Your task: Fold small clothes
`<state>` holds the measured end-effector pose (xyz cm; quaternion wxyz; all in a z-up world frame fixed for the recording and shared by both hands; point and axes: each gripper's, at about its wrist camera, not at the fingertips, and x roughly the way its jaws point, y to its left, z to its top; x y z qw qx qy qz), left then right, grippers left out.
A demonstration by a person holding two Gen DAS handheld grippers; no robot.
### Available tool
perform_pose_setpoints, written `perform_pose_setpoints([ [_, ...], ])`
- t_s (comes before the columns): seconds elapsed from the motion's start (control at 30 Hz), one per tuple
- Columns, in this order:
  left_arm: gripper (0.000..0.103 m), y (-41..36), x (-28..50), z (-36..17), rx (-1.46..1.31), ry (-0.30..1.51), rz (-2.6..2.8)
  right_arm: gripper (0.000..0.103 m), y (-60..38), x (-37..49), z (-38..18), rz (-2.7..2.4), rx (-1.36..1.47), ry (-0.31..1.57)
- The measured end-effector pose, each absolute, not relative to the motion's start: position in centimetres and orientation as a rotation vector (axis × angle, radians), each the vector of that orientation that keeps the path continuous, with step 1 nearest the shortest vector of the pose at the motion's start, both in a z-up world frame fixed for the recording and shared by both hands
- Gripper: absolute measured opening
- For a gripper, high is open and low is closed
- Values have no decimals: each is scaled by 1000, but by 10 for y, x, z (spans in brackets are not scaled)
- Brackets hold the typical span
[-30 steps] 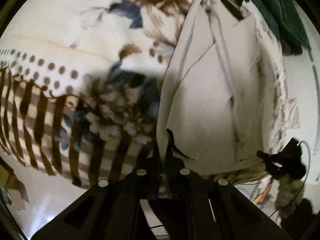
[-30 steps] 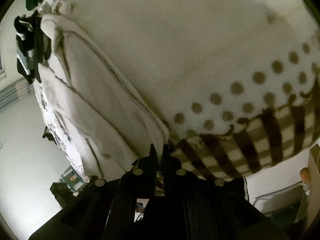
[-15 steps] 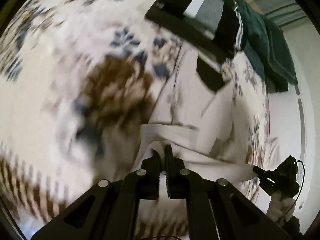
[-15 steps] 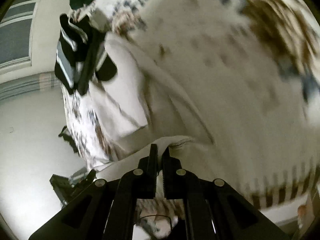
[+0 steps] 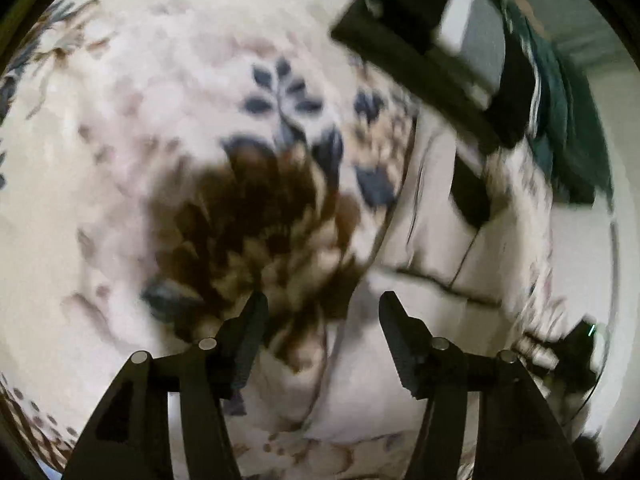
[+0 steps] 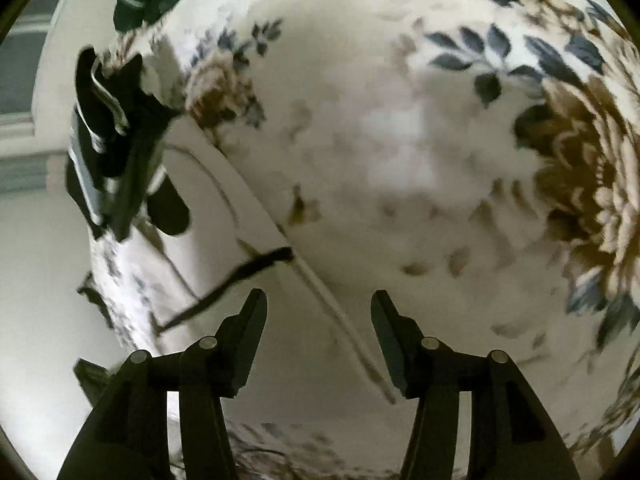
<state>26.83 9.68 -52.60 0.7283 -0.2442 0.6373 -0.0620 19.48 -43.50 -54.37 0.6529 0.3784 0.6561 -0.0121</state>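
A cream-white garment (image 5: pixel 432 256) lies folded over on the floral bedspread (image 5: pixel 168 128). In the left wrist view it spreads from below my left gripper (image 5: pixel 322 304) up to the right. My left gripper is open and empty just above its near edge. In the right wrist view the same garment (image 6: pixel 224 216) lies at left and lower centre, its folded edge running between the fingers of my right gripper (image 6: pixel 318 300), which is open and empty.
A stack of folded black, grey and white clothes (image 5: pixel 432 40) sits beyond the garment, also in the right wrist view (image 6: pixel 108 144). Dark green folded fabric (image 5: pixel 568 112) lies farther back. The bed edge and pale floor (image 6: pixel 36 280) are at left.
Both grippers carried the garment's near edge up and over toward the stacked clothes, folding it. Both have now opened and let the fabric go.
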Motion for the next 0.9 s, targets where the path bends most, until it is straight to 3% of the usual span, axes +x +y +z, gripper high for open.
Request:
perform_pose_setpoints([
  [0.13, 53, 64, 269, -541, -469, 1415, -209, 56, -413, 212, -559, 20, 798, 1501],
  [0.17, 38, 57, 270, -541, -454, 1397, -217, 53, -408, 216, -560, 23, 784, 1488],
  [0.2, 1, 52, 272, -541, -449, 1383, -235, 29, -404, 220, -559, 27, 763, 1469],
  [0.23, 2, 46, 276, -541, -430, 1383, -235, 8, -401, 222, -558, 12, 735, 1463],
  [0.27, 2, 42, 280, -539, -418, 1371, -231, 3, -400, 224, -557, -19, 721, 1454],
  [0.43, 2, 47, 296, -533, -432, 1323, -207, 3, -413, 229, -557, -116, 710, 1443],
  [0.57, 5, 48, 306, -539, -460, 1434, -235, 6, -404, 245, -567, -61, 688, 1573],
  [0.63, 16, 48, 312, -527, -430, 1429, -236, 21, -400, 258, -552, -25, 672, 1559],
  [0.67, 34, 48, 317, -519, -421, 1409, -230, 43, -397, 265, -543, -6, 663, 1531],
  [0.7, 56, 52, 325, -512, -433, 1374, -244, 57, -393, 278, -533, 20, 654, 1495],
  [0.77, 64, 49, 348, -504, -442, 1303, -265, 57, -383, 305, -524, 59, 642, 1469],
  [0.9, 64, 24, 410, -523, -370, 1311, -288, 57, -360, 370, -526, 84, 581, 1436],
])
